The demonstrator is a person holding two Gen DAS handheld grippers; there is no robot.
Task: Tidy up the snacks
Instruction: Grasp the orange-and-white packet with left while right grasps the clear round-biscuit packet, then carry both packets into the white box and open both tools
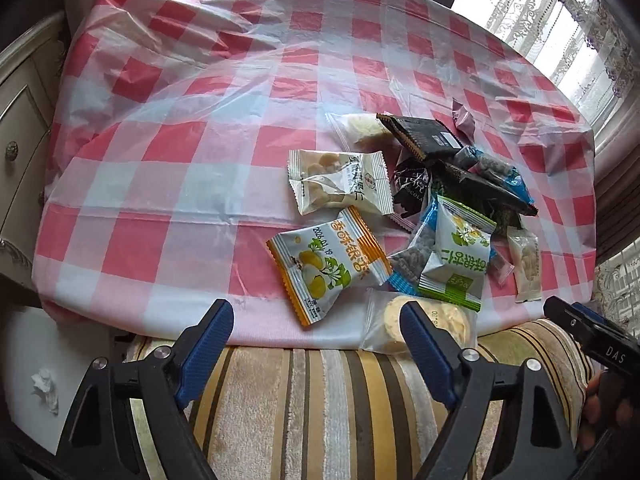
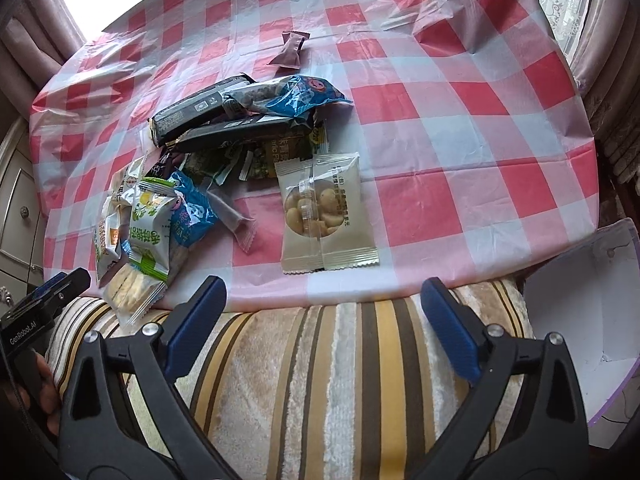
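Table: red-and-white checked plastic cloth [image 1: 168, 152], wrinkled, bright window with lace curtain [image 1: 568, 28] behind
Front edge: striped plush cushion [image 2: 320, 380], white box [image 2: 584, 320] at its right
Snacks: loose pile of snack packets [image 1: 432, 200] near the table's front edge, orange-trimmed packet [image 1: 328, 264] and beige nut packet [image 2: 324, 212] lying flat at its sides
Left gripper [image 1: 316, 344]: tilted down over the cushion, jaws spread, nothing between them
Right gripper [image 2: 324, 320]: same pose, jaws wide, empty
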